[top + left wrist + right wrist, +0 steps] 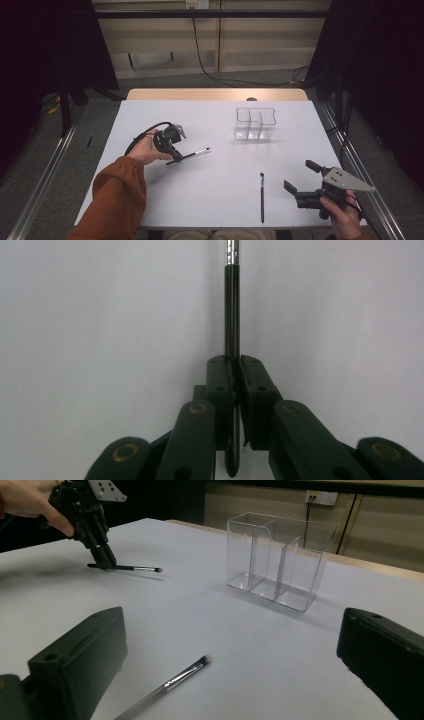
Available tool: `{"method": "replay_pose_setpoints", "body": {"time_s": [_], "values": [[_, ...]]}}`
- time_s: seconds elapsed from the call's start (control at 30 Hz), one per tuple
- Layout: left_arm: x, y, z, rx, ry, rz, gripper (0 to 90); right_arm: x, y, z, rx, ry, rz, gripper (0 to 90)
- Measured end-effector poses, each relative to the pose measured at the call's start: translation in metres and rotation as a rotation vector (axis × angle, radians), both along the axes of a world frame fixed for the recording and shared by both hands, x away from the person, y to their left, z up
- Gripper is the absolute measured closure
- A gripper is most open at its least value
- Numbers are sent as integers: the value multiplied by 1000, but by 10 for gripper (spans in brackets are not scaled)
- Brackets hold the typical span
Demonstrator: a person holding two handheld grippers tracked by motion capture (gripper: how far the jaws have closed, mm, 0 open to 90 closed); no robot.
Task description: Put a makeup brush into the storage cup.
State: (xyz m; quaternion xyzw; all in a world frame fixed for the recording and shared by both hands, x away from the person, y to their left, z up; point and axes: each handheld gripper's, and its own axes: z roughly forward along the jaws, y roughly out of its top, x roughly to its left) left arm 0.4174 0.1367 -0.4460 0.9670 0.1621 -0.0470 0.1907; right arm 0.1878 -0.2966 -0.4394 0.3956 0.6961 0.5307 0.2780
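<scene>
Two makeup brushes on white bench, none in the organizer yet. Left claw (172, 150) clenched on 1st brush (195, 154), thin glossy black handle w/ chrome ferrule, low over the bench, well short of clear acrylic 3-compartment organizer (255, 123). 2nd brush (261, 197) lies flat nr right claw (300, 176), jaws spread wide, nothing between them. Both drops left, I'd say.

Right gripper (235, 655) with fingers (80, 665) spread wide over a white surface (200, 605); a brush (170, 682) lies between them. Beyond stands a clear three-compartment box (277, 560). Far left, the left gripper (102, 557) pinches another brush (132, 568).
</scene>
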Motion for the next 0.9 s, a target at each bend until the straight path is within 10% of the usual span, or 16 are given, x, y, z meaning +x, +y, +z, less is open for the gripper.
{"method": "replay_pose_setpoints", "body": {"time_s": [0.77, 0.9], "values": [[-6, 15, 20, -143, -40, 79, 842, 1, 0, 0, -3, 1, 3, 0], [-11, 14, 27, -226, -55, 84, 842, 1, 0, 0, -3, 1, 3, 0]]}}
